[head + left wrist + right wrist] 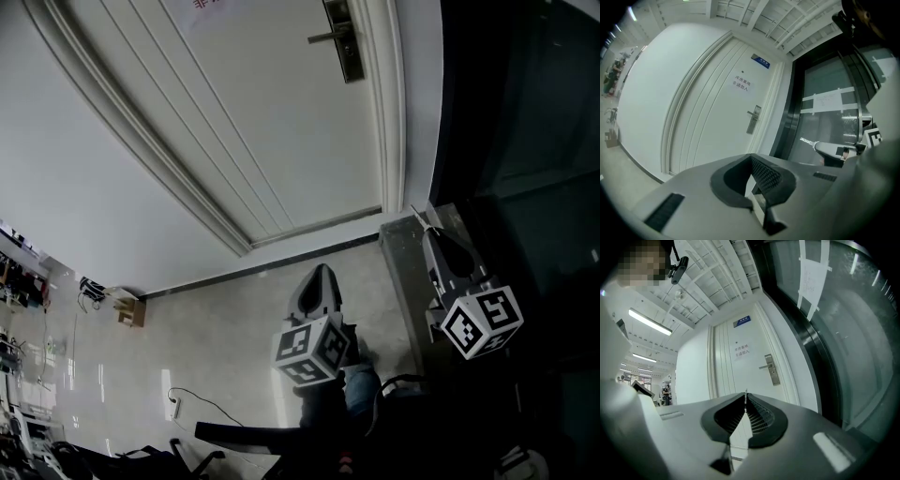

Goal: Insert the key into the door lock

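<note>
Right gripper [746,400] is pinching the key [746,393]; the blade pokes out past the closed tips. Left gripper [751,158] has its jaws pressed together with nothing between them. Door [244,112] is closed, lock [345,42] with lever handle near its right edge. Key is well apart from the lock, low and to its right, near the dark glass panel [525,112].

Glossy pale floor [225,319] with small box [131,310], thin cable [212,403]
</note>
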A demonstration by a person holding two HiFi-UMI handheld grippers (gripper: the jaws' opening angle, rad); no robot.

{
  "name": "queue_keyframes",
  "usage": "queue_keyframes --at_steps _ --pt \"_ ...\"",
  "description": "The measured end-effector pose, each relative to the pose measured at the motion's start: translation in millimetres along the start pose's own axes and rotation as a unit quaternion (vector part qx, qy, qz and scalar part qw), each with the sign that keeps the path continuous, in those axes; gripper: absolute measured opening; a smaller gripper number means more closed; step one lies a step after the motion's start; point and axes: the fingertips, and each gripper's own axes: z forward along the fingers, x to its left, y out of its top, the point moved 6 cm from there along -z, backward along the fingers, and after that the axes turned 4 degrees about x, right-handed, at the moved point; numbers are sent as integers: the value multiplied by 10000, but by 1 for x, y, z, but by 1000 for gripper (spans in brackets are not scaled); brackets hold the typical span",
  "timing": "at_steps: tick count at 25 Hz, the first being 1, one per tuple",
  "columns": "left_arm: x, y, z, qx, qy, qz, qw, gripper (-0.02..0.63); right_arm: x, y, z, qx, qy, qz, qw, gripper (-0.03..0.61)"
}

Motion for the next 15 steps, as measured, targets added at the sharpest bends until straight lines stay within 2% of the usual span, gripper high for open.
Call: queue_keyframes --at_steps 9,15 --pt "47 48 96 -118 -227 354 9990 2 -16 6 104 -234 -221 -58 9995 12" --pt "78 95 154 -192 -384 340 9985 2 -17 23 175 -331 -323 -134 9988 12"
